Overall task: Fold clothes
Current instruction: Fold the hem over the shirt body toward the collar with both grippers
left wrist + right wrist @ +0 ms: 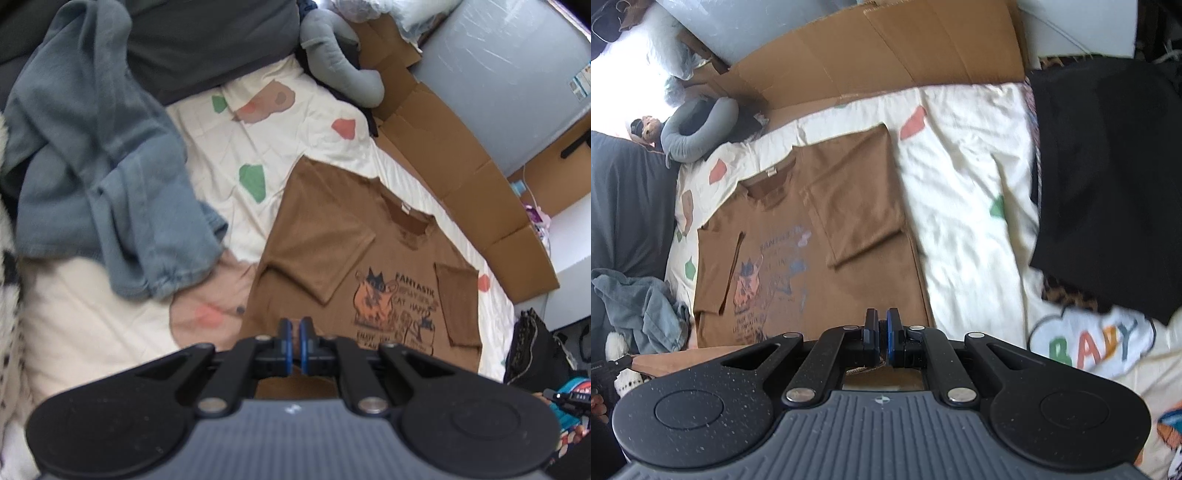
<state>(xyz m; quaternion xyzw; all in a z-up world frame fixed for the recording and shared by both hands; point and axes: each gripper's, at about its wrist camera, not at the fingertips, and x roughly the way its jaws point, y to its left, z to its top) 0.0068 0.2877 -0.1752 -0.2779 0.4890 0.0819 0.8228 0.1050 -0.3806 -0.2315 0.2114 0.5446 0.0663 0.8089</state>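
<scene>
Grippers both pinching brown cat-print T-shirt (317,240) hem at lower centre: left gripper (295,326), right gripper (882,325), jaws pressed together.

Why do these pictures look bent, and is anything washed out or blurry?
Both views are fisheye, so straight edges curve, like the cardboard. Right wrist view: the top left corner by the grey cushion is blown out white. In both, the print on the brown shirt is too soft to read fully.
</scene>
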